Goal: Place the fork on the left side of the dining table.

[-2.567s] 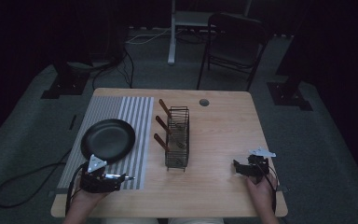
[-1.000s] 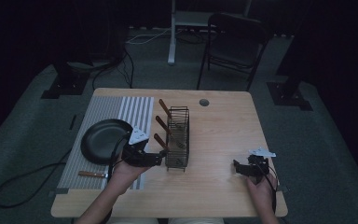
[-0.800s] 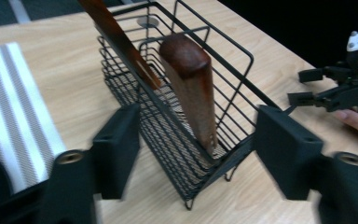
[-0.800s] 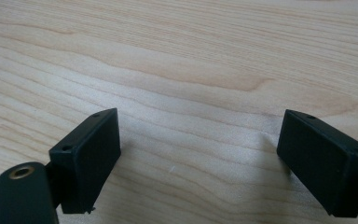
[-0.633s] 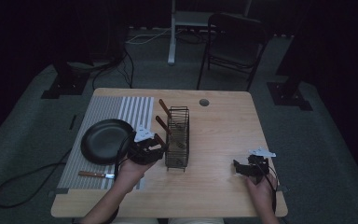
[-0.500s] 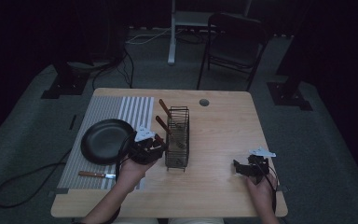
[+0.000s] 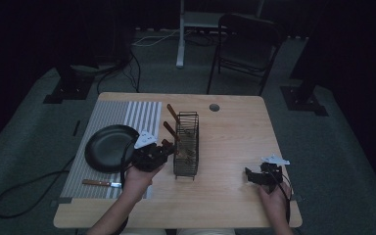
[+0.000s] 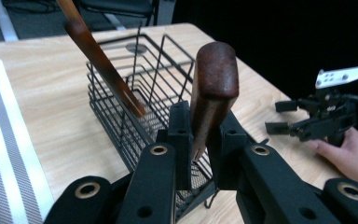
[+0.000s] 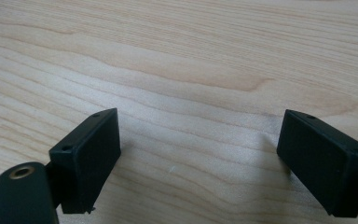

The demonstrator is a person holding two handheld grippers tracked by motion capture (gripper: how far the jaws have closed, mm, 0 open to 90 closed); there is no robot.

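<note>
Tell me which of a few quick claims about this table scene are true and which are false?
1. The left gripper is clamped on a wooden handle sticking out of the wire basket. True; its jaws have just been closing onto it.
2. The right gripper holds a spoon. False; its jaws stand apart over bare table.
3. The black pan sits on the striped mat. True.
4. The knife is inside the basket. False; it lies on the mat, in front of the pan.
5. The basket is lying on its side. False; it stands upright.
</note>
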